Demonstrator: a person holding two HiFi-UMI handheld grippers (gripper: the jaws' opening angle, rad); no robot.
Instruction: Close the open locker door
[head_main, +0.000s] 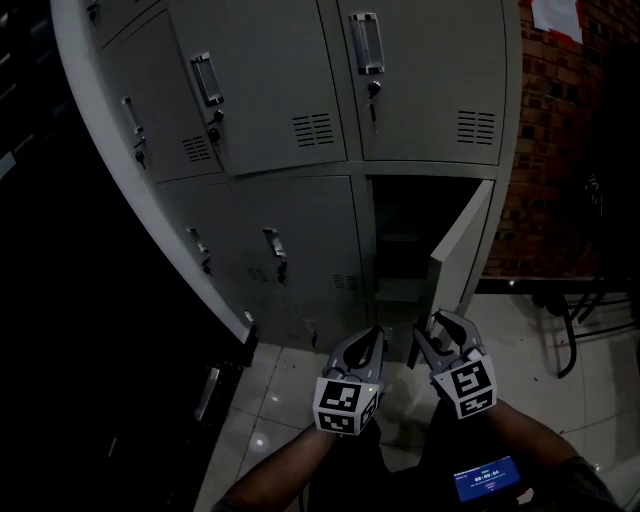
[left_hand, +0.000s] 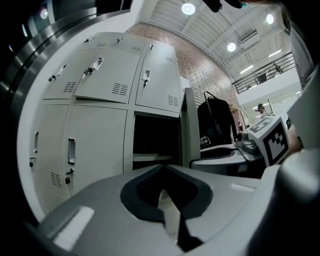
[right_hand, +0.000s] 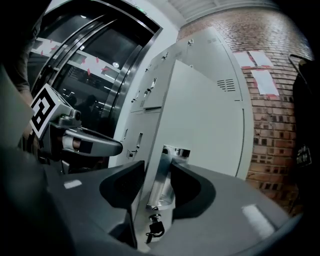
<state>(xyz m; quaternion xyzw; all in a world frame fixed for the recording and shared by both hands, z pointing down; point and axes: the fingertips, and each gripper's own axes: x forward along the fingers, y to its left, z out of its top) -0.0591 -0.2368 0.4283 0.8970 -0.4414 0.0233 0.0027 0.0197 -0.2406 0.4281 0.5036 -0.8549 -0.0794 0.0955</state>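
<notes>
Right gripper (right_hand: 157, 169): I am holding its jaws wide apart and unclamped, straddling the locker door (right_hand: 210, 115) at its handle (right_hand: 162, 182) | upright free edge lying dead ahead, panel extending rightward | left gripper (left_hand: 161, 169) sitting farther off, jaws together, empty.

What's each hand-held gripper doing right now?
Left hand-held gripper: closed, empty.
Right hand-held gripper: open, straddling the edge of the locker door at its handle.
</notes>
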